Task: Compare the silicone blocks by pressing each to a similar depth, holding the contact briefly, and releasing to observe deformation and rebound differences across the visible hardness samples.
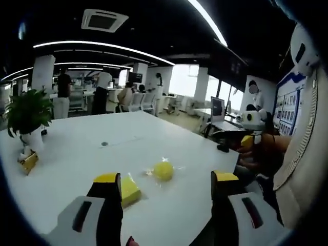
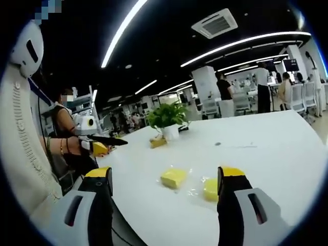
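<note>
Hand-held gripper [image 1: 166, 179] wide above table [image 1: 77, 148]

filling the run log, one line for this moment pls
left gripper open above table | right gripper open | square block, round block untouched | phase: pre-press

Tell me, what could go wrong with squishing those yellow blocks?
The square yellow block and the round yellow block lie loose on clear plastic wrap on the smooth white table, so a push might slide them instead of squashing them. The round one could roll off-centre. Both hand-held grippers are open above the table, touching nothing.
</note>
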Demonstrator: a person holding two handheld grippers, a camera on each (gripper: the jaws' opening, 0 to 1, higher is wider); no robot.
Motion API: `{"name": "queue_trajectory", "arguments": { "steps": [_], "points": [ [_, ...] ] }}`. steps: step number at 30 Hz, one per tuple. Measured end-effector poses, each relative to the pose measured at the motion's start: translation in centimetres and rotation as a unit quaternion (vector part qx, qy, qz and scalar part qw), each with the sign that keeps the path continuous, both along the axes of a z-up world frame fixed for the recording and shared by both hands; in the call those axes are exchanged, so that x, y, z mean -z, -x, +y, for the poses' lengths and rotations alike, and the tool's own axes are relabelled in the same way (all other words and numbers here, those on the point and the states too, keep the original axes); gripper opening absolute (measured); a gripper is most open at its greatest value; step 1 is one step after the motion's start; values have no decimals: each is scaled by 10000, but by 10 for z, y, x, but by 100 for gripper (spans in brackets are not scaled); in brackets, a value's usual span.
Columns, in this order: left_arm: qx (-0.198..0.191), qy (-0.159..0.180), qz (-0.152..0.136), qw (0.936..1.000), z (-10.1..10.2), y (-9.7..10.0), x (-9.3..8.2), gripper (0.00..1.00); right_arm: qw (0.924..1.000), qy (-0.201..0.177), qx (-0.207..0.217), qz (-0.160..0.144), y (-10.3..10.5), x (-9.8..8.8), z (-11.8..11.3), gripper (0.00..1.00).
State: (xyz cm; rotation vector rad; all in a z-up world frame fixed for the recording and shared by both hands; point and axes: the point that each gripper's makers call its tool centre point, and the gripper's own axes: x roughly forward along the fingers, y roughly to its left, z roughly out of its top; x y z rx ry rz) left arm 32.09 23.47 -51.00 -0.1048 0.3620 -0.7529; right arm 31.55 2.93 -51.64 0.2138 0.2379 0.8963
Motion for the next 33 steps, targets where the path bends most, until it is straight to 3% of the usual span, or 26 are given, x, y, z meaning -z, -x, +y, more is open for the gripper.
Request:
{"name": "queue_trajectory", "arguments": {
  "steps": [7, 13, 23, 25, 31, 33],
  "points": [
    [-82, 94, 164, 9998, -9, -11, 5, 75, 9999, -5, 13, 107, -4, 7, -7, 79],
    [-166, 479, 457, 9977, -21, -21, 11, 80, 9998, -30, 54, 168, -10, 10, -14, 78],
    [-507, 1064, 1115, 9868, -41, -47, 29, 79, 9995, -132, 82, 286, -21, 18, -23, 78],
    [-526, 1096, 1083, 9867, -45, -53, 33, 81, 9994, -127, 71, 300, -23, 20, -23, 78],
    [-651, 1183, 1534, 9789, -58, -66, 56, 81, 9990, -180, 28, 415, -27, 27, -22, 77],
    [-709, 1128, 1522, 9793, -61, -70, 62, 81, 9987, -205, 5, 469, -28, 30, -21, 76]
  ]
}}
